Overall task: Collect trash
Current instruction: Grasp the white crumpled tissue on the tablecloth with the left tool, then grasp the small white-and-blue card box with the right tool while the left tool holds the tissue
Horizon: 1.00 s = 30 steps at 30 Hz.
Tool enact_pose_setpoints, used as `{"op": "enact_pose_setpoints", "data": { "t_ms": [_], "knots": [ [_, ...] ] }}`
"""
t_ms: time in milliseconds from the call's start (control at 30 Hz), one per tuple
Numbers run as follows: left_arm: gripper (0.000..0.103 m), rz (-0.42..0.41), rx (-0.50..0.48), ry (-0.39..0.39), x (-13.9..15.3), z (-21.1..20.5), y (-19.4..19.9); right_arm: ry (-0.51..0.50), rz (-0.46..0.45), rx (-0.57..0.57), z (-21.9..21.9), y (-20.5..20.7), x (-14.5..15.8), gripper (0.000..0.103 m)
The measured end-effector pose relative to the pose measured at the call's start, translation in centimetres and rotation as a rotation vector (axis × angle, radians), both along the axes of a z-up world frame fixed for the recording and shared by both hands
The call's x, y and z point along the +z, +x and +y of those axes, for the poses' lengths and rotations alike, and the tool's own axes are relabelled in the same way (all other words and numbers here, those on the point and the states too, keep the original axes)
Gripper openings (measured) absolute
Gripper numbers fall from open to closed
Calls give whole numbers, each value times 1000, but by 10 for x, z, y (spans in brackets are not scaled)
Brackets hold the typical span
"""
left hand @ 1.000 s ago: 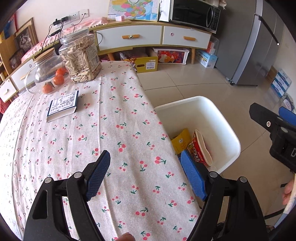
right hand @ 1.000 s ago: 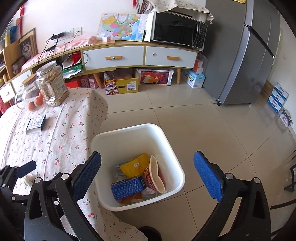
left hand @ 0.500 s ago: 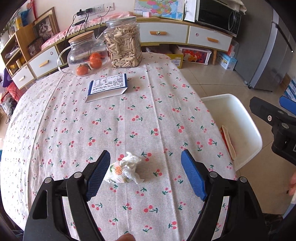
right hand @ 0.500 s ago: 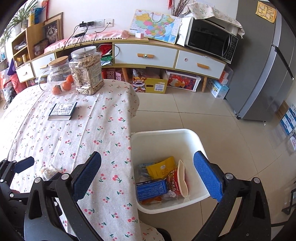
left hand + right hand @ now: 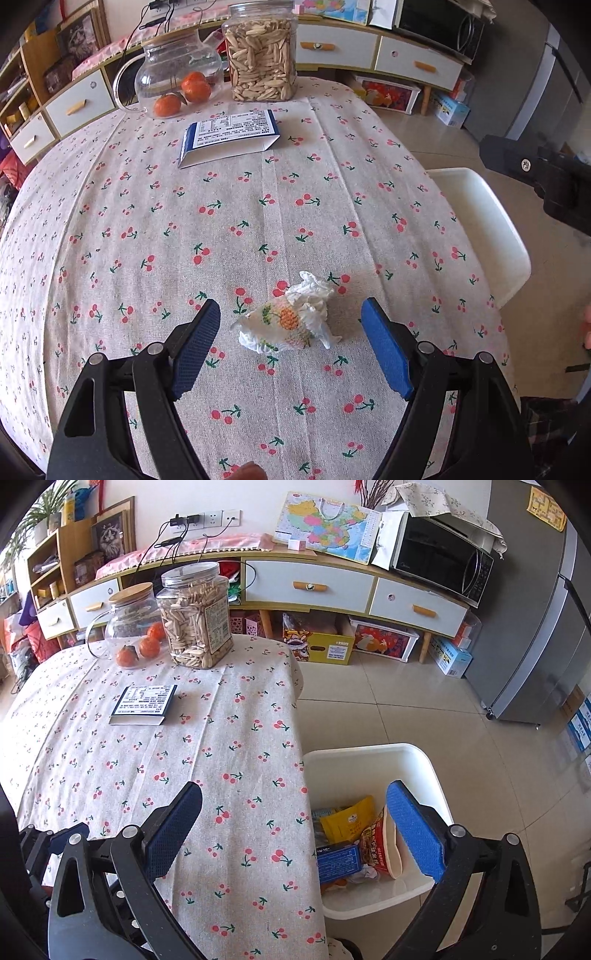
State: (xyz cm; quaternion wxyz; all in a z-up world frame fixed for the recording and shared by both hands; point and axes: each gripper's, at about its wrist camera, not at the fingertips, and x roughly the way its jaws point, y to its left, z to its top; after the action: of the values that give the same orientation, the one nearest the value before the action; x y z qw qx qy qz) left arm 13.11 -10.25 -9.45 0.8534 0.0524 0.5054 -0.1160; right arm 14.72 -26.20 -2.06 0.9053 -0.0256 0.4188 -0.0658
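1. Both views are bright with soft, even daylight
2. Shadows are faint: a pale one lies beside the crumpled tissue [image 5: 290,321] on the tablecloth [image 5: 258,221]
3. The floor tiles [image 5: 424,709] carry a mild sheen
4. Fisheye distortion bends far furniture and darkens the corners
5. Focus is sharp throughout, with no motion blur

Matt woven tablecloth [image 5: 258,206] — crumpled soft paper tissue [image 5: 291,321]
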Motion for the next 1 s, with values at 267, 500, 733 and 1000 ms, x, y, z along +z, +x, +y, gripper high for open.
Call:
{"op": "enact_pose_setpoints", "data": {
  "t_ms": [267,500,733,1000],
  "knots": [
    [47,-1,18,-1,-13,2,10,18,16,11,10,11,-4,96],
    [43,-9,-7,35,-6,13,10,42,38,50,30,24,-11,96],
    [43,-57,59,36,25,57,21,47,24,128,58,33,-15,96],
    [43,-68,170,-7,39,103,29,130,51,195,73,54,-26,96]
  ]
}}
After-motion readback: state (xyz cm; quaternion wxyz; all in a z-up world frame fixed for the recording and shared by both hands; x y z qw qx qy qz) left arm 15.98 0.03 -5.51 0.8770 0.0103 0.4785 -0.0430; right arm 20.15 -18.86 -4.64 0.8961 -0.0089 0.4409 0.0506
